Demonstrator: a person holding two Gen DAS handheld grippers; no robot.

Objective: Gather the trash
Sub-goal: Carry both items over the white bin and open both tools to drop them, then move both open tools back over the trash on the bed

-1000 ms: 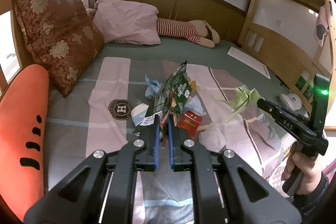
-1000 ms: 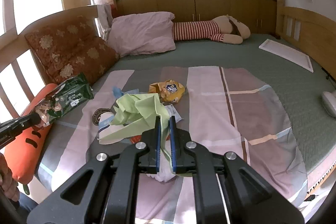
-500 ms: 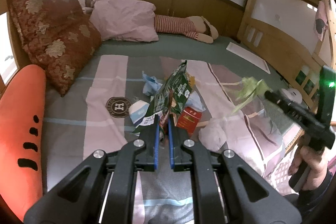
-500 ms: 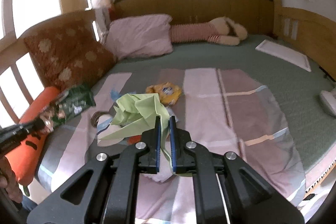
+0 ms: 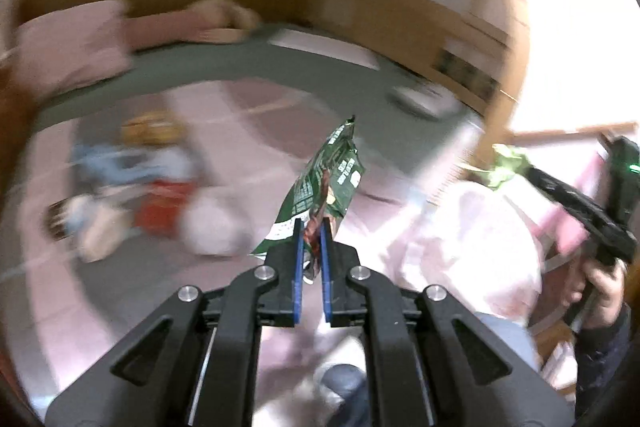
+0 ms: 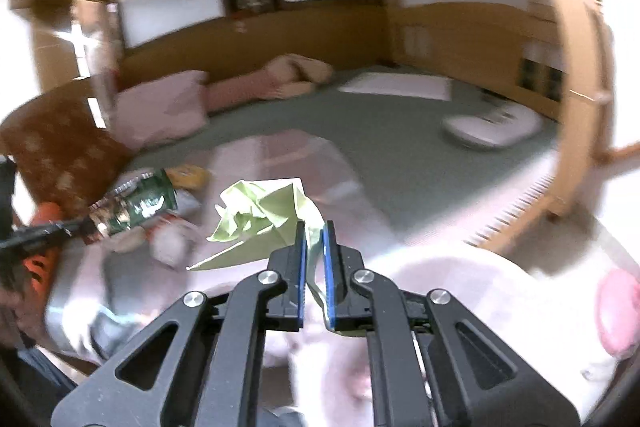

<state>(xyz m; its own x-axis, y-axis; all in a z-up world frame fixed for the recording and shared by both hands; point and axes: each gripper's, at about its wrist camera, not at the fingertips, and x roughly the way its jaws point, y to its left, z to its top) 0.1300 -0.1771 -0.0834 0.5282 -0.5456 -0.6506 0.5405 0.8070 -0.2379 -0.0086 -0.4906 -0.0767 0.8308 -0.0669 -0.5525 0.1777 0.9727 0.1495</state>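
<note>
My left gripper (image 5: 309,227) is shut on a dark green snack wrapper (image 5: 328,183) that stands up from its blue pads. In the right wrist view my right gripper (image 6: 314,231) is shut on a crumpled pale green paper (image 6: 260,211). The wrapper (image 6: 136,205) also shows at the left of that view, and the green paper (image 5: 505,165) at the right of the left wrist view. Both pieces hang in the air near the right end of the bed. A pale pink bag-like shape (image 5: 464,243) lies blurred just under and right of the left gripper.
More litter stays on the striped blanket (image 5: 248,131): a red packet (image 5: 166,207), a yellow bag (image 5: 150,125), blue and white scraps (image 5: 108,163). A wooden bed post (image 6: 580,115) rises at the right. Pillows (image 6: 160,111) and a white device (image 6: 492,125) lie farther back.
Both grippers have swung fast to the right, off the middle of the bed toward its right end, each still holding its piece. The views are motion-blurred now.
</note>
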